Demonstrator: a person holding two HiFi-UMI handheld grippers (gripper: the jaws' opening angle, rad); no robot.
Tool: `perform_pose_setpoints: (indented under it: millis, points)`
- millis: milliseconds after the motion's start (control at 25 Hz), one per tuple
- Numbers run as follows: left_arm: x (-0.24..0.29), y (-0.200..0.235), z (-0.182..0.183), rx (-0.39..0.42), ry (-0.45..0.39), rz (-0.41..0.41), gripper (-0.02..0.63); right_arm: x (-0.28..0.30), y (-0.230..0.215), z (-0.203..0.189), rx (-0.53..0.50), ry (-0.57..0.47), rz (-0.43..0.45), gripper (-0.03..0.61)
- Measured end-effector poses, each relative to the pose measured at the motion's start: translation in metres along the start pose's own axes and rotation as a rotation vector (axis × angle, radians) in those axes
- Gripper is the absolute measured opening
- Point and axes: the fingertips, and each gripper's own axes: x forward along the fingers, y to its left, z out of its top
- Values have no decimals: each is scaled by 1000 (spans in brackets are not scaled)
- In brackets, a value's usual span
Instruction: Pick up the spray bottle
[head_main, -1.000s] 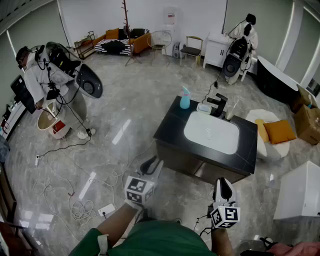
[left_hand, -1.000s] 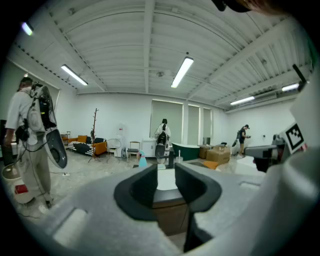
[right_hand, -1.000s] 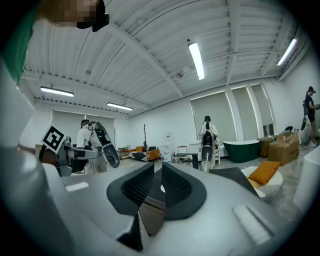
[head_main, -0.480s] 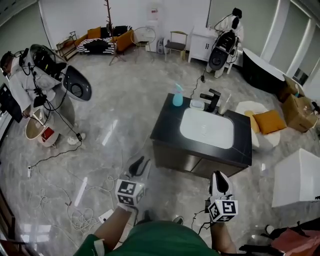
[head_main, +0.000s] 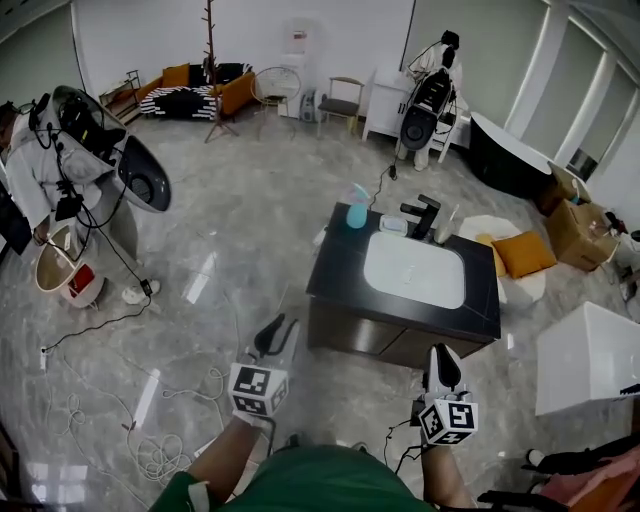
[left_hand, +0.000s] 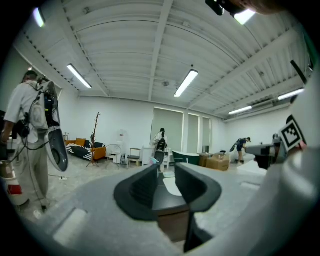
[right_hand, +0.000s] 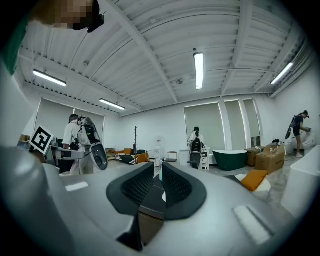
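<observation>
The teal spray bottle stands upright at the far left corner of a black vanity counter, beside the white sink basin and a black faucet. Both grippers are held low, short of the vanity's near side and well apart from the bottle. My left gripper has a small gap between its jaws with nothing in it; the counter shows through. My right gripper has its jaws drawn together to a thin slit and holds nothing.
Loose cables lie on the marble floor at the left. A person wearing equipment stands at the far left, another at the back. A white cabinet and an orange cushion are right of the vanity.
The head view has shifted, so the room slides left and the bottle sits slightly lower. My left gripper has drifted a little left. Both jaws look unchanged.
</observation>
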Motion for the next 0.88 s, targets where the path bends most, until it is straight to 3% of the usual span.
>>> perform_pose_setpoints:
  millis: [280, 480, 880]
  points:
    - [-6, 34, -10, -35, 7, -23, 115, 6, 22, 0, 0, 0, -50, 51]
    - [5, 41, -17, -50, 25, -47, 133, 20, 27, -7, -4, 23, -39, 69]
    - [81, 38, -11, -20, 57, -43, 150, 96, -16, -17, 75, 30, 25, 72]
